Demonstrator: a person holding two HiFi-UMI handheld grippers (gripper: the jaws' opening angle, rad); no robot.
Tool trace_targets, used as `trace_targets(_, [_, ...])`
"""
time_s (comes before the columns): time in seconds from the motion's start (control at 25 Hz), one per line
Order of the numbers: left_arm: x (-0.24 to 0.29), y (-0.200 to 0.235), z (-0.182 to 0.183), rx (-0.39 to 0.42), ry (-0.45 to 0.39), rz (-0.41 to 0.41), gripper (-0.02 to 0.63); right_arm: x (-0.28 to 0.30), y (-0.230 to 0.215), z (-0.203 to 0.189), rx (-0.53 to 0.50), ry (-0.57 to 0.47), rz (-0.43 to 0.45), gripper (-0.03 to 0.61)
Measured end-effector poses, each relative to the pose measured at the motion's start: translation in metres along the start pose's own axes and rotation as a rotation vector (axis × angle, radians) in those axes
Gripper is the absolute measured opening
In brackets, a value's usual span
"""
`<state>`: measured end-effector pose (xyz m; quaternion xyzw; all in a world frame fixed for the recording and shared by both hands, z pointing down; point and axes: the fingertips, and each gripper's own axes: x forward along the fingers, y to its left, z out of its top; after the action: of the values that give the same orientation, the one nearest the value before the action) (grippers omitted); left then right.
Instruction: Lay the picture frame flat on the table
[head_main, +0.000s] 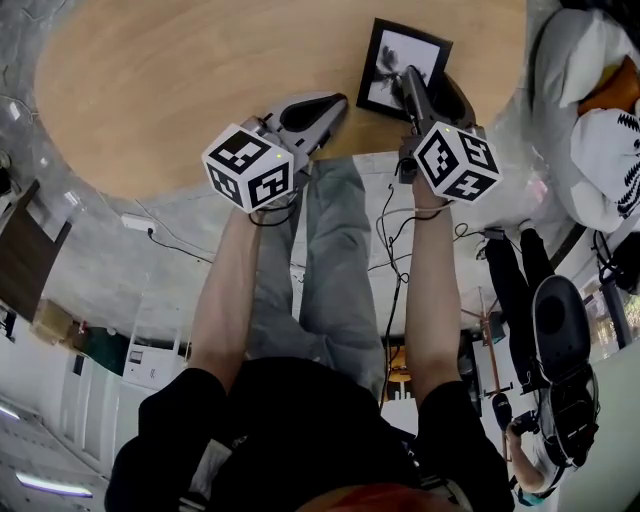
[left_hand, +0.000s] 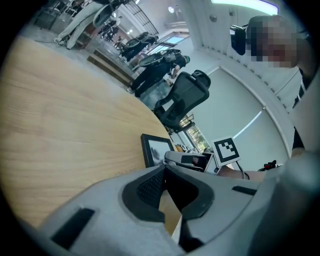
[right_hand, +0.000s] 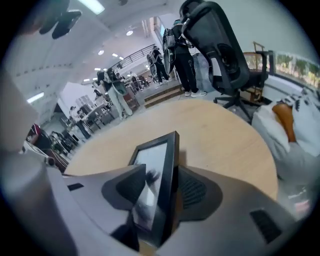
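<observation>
No word, number or brand name can be read anywhere here. The only signs are black-and-white square markers, patterns rather than letters, on the cube (head_main: 248, 167) of the left claw (head_main: 333, 102) and the cube (head_main: 457, 160) of the right claw (head_main: 410, 78), both by the near edge of the worktop (head_main: 200, 70). The print in the picture frame (head_main: 400, 62), at that edge's right end, shows only a dark shape.
</observation>
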<state>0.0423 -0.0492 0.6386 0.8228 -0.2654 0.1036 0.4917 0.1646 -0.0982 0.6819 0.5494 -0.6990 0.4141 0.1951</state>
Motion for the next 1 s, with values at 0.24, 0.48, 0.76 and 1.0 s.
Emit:
trace_targets(0.24, [-0.003,-0.001,0.002,0.010,0.004,0.001,0.008,0.001,-0.014,-0.011,-0.135,0.063,-0.145,0.193])
trace_targets(0.48, [-0.019,-0.006,0.038,0.059,-0.020,0.108,0.008,-0.040,0.015,0.010,-0.088,-0.022,-0.114,0.037])
trace_targets(0.76, [-0.063,-0.085,0.129,0.163,-0.099,0.159,0.008,-0.120,0.090,0.075,-0.031,-0.123,0.013,0.017])
trace_targets(1.0, [-0.117,-0.166,0.215,0.272,-0.253,0.246,0.009,-0.192,0.163,0.178,-0.099,-0.297,0.121,0.014])
